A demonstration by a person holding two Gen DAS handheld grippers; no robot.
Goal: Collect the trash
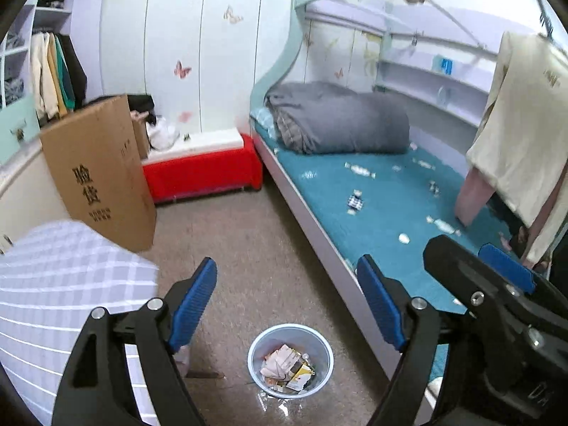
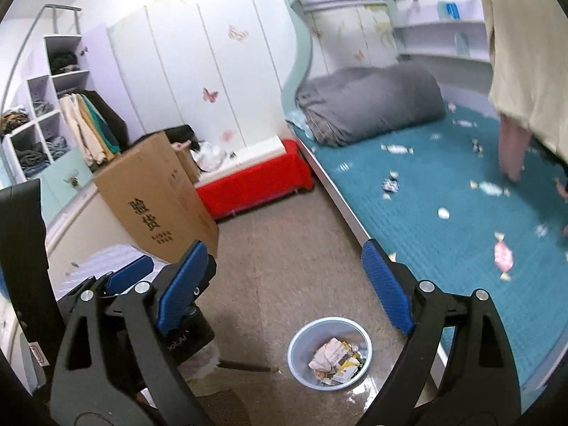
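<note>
We hold both tongs high over the floor, between drops: left tongs (image 1: pixel 287 305) spread wide with nothing between the blue pads, right tongs (image 2: pixel 284 287) likewise wide and empty. The round pale-blue plastic waste bin (image 1: pixel 321 346) stands on the speckled grey floor (image 1: pixel 248 241) just beside the bed edge, already part-filled with crumpled paper and flattened small cartons. We judge the step in hand as going back for more: the teal quilted bed mattress (image 1: pixel 390 195) is well strewn with small candy wrappers, e.g. a white twisted wrapper (image 1: pixel 359 170), a dark checked wrapper (image 1: pixel 355 201) and a pink twisted wrapper (image 2: pixel 503 256) near the front. Next move calls for swinging one of the tongs over the mattress, dropping low and pinching a thin, flat, crinkly wrapper without catching the cover; the nearest ones look easiest. Some clear scraps lie on the floor beside the bin too.
</note>
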